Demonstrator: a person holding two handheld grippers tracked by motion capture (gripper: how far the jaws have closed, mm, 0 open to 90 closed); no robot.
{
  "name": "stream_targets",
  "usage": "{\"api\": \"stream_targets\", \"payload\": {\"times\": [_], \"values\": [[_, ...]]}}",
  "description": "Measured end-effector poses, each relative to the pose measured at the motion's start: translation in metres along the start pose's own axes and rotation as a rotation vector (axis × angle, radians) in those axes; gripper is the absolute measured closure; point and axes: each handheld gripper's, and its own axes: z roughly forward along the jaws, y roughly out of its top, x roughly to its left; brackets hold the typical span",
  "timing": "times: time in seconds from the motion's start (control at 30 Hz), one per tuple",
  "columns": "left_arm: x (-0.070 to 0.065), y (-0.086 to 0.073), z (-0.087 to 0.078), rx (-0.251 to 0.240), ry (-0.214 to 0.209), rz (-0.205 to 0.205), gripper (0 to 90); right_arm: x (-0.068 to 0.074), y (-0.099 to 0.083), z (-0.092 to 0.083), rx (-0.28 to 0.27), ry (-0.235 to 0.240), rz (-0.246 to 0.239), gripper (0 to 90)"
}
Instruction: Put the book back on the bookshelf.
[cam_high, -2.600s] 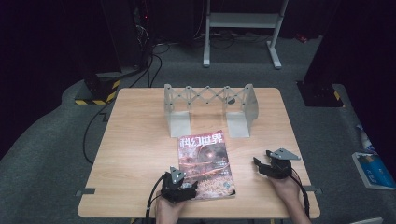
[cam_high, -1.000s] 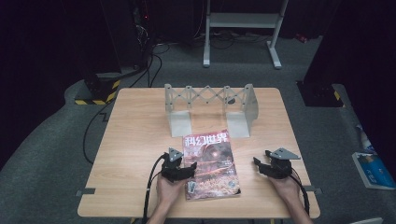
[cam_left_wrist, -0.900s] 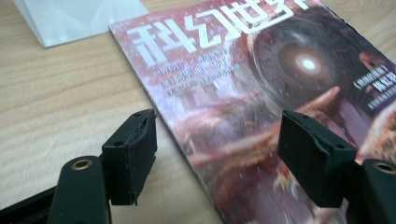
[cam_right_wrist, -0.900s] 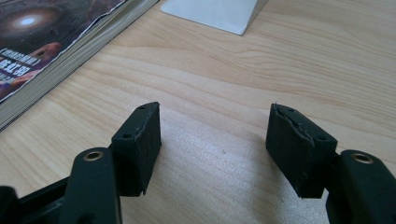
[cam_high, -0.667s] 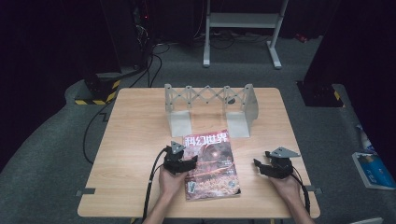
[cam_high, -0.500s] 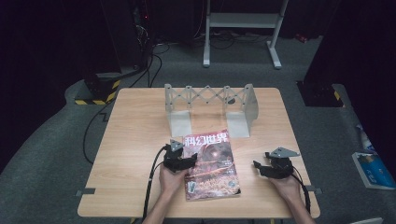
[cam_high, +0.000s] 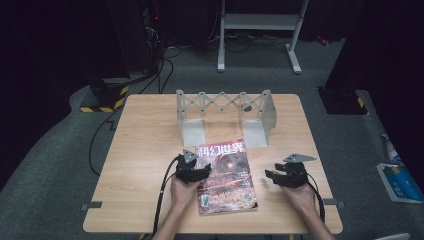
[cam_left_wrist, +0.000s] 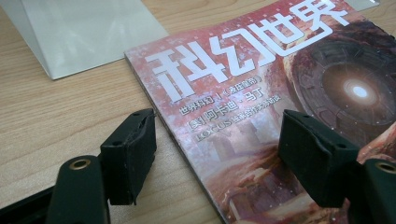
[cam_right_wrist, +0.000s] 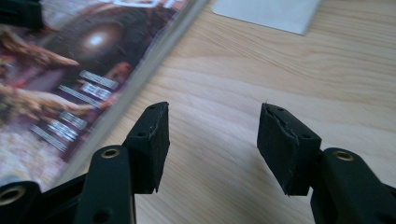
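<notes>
Bright lit table amid dark surroundings; soft-focus gripper views, faint shadows.

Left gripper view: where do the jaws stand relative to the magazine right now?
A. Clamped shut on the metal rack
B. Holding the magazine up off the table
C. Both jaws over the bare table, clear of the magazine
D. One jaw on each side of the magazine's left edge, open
D. The left gripper is open, one jaw over the wood and the other over the cover of the magazine, which lies flat on the table.
</notes>
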Motion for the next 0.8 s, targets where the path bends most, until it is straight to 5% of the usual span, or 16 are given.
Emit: {"api": "stream_targets", "payload": {"times": [0.1, 0.47, 0.8], "values": [[0.0, 0.0, 0.0, -0.002, -0.003, 0.002, 27.7, 0.007, 0.015, 0.008, 0.028, 0.044, -0.002, 44.9], [-0.001, -0.001, 0.001, -0.016, -0.03, 0.014, 30.3, 0.021, 0.05, 0.037, 0.122, 0.095, 0.0, 45.2], [-0.001, -0.002, 0.001, -0.021, -0.016, 0.007, 28.5, 0.026, 0.071, 0.057, 0.196, 0.077, 0.046, 42.9]]}}
